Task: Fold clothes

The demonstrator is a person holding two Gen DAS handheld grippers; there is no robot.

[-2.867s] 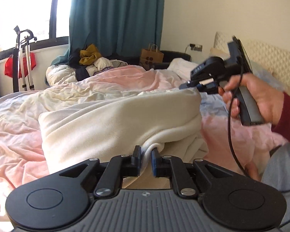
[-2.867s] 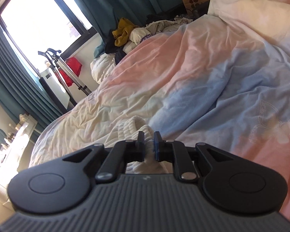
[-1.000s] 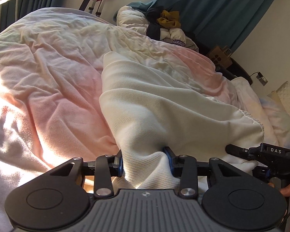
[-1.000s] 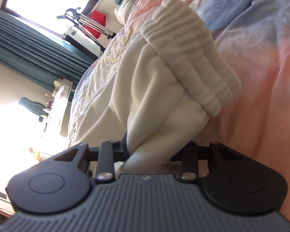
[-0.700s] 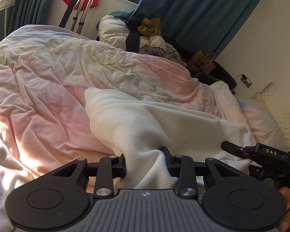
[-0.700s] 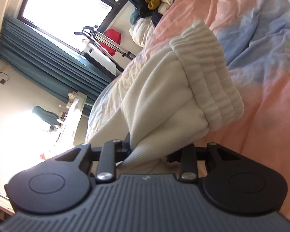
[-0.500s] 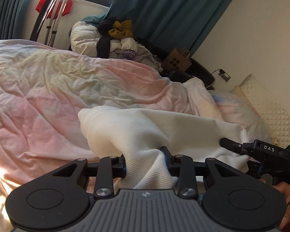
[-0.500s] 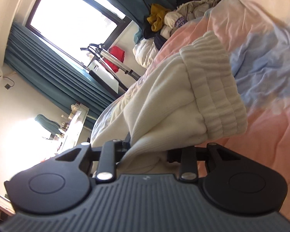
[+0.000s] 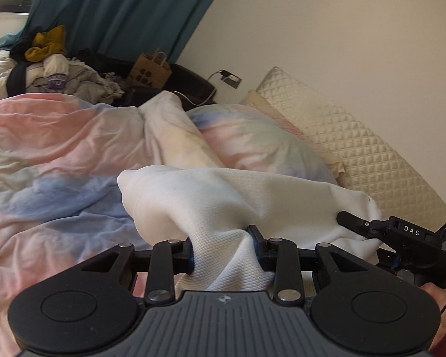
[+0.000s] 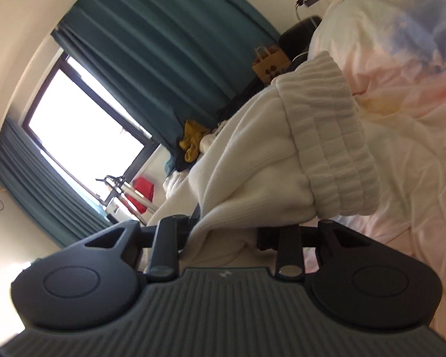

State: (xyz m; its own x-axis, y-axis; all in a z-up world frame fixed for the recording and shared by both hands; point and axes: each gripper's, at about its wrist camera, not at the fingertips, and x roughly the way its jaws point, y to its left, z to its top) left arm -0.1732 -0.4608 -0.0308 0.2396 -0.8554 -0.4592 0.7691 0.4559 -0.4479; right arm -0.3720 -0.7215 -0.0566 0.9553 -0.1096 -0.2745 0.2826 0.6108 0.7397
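Change: your white garment (image 9: 252,196) now hangs lifted, nearer the pillow (image 9: 264,142).
Left gripper (image 9: 222,245): clamped on bunched knit.
Right gripper (image 10: 227,232): apparently pinching cloth; only this view shows the ribbed waistband (image 10: 330,136).

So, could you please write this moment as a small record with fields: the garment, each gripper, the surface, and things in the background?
garment: white knit garment, bunched, ribbed band at one end
left gripper: shut on a fold of the garment
right gripper: shut on the garment near the band
surface: bed with a pink and blue duvet
pillows: tie-dye pillow, quilted cream pillow
background: teal curtain, pile of clothes, brown paper bag
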